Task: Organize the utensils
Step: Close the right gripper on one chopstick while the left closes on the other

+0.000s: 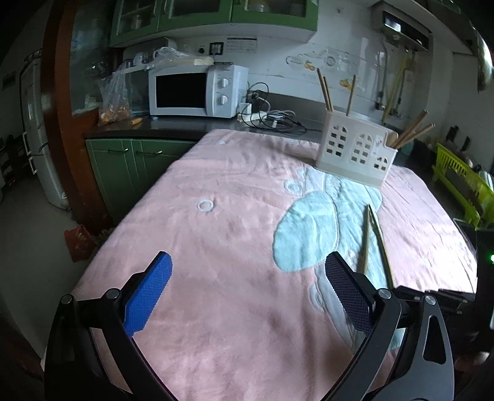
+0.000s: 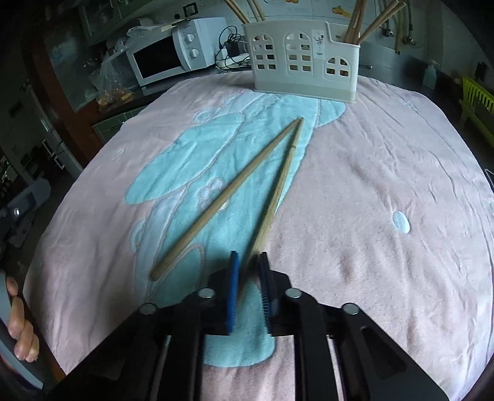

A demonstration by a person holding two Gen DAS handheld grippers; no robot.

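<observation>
Right fingers clenched on chopstick, pointing straight ahead toward holder; second chopstick just left. Left fingers released, apart.

This is a home kitchen. In the upper left of the left wrist view, green wall cupboards hang above a dark counter that carries a white microwave, plastic bags and a tangle of cables; green base cabinets sit below. A fridge stands at the far left edge. At the right edge is a lime-green dish rack. Pipes run down the tiled wall at upper right.
</observation>
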